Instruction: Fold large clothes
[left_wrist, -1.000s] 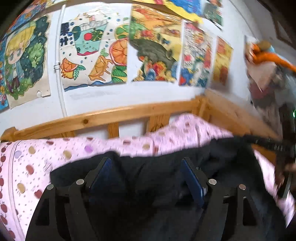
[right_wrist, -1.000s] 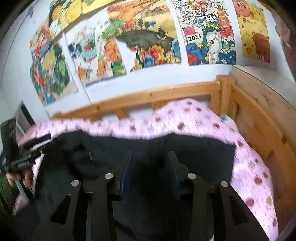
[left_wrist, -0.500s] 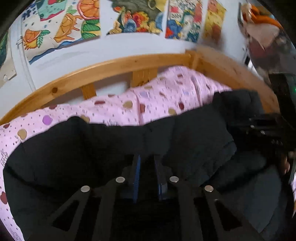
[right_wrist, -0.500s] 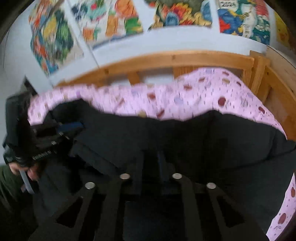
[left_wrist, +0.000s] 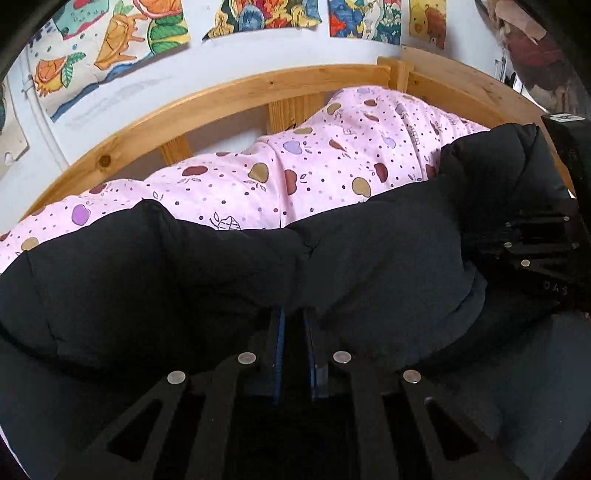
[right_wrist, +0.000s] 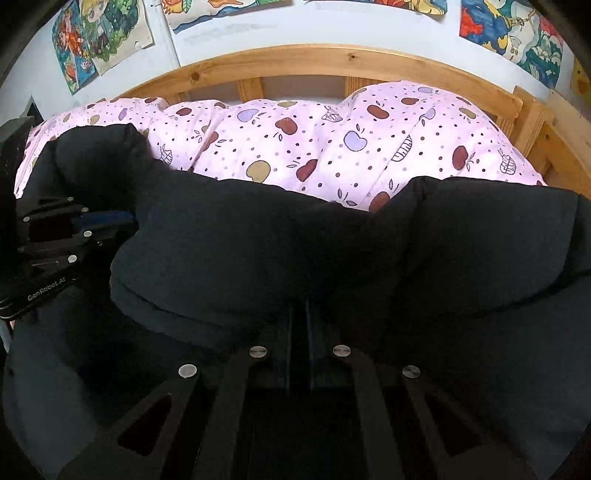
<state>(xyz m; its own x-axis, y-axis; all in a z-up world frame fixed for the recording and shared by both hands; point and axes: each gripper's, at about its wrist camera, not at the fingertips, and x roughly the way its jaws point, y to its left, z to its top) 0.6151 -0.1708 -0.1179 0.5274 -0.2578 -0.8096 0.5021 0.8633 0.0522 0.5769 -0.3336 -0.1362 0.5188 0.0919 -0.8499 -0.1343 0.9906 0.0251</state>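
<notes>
One bed is seen, its wooden frame (left_wrist: 229, 92) curving along the far edge under a white wall. One pink quilt (left_wrist: 295, 173) printed with apples and dots is spread over the bed and fills the far half of it up to the frame rail; the same quilt (right_wrist: 332, 140) is seen from the right wrist view.

One black padded garment (left_wrist: 184, 266) is laid across the near side of the bed, its puffy upper edge lying on the quilt. It is seen in both views (right_wrist: 258, 251), bunched into thick rolls where it is pinched.

Several coloured drawings (left_wrist: 122, 40) are fixed to the wall above the frame; at least four are counted in the left wrist view and at least four (right_wrist: 96, 40) in the right wrist view, all cut off by the picture edge.

Two grippers are counted. The left gripper (left_wrist: 293, 321) is closed on a fold of the black padded garment, its blue pads drawn close together with cloth between them. The right gripper (right_wrist: 301, 317) is likewise clamped on the garment, the pads almost meeting. Each gripper is also seen from the other's camera: the right gripper (left_wrist: 517, 236) at the right edge and the left gripper (right_wrist: 110, 219) at the left edge, both buried in the fabric.
</notes>
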